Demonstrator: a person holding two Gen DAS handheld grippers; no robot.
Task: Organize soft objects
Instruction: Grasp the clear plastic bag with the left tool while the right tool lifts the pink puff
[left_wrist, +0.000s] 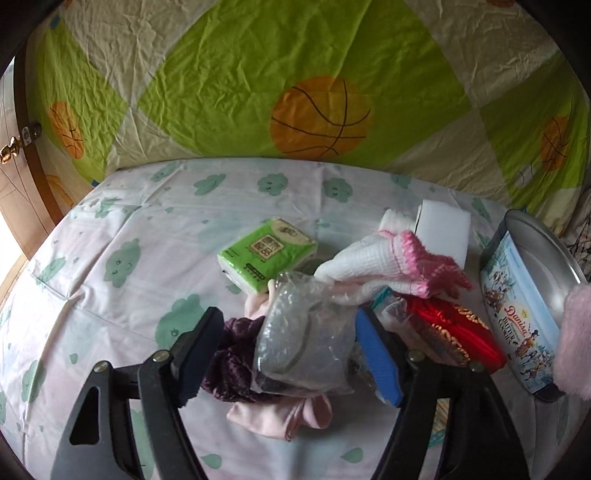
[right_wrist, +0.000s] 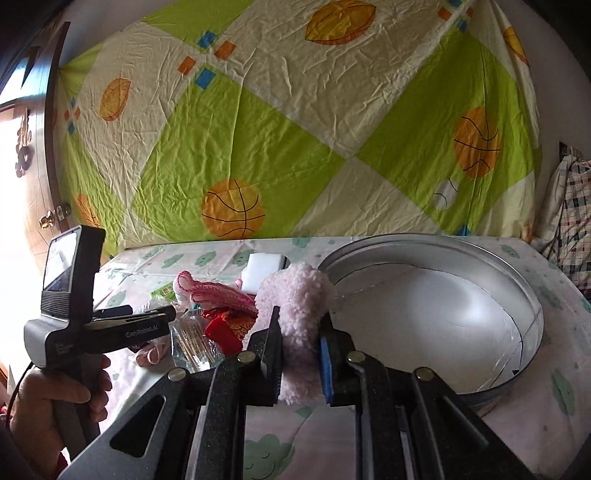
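Below, cloud-print sheet (left_wrist: 92, 266), basketball quilt (left_wrist: 258, 74) behind — left gripper (left_wrist: 291, 354) wide, right gripper (right_wrist: 299, 354) clamping pink fluffy toy (right_wrist: 295, 295).

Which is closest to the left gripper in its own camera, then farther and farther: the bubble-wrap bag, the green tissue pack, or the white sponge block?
1. Bubble-wrap bag, between the left gripper fingers.
2. Green tissue pack, ahead, slightly left.
3. White sponge block, farthest, back right.

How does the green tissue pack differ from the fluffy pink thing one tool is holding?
The tissue pack is green, smooth and boxy; the fluffy pink thing is pale, fuzzy and lumpy. The pack lies free on the bedsheet; the pink thing is pinched in the right tool, beside the round tin. Both look soft.
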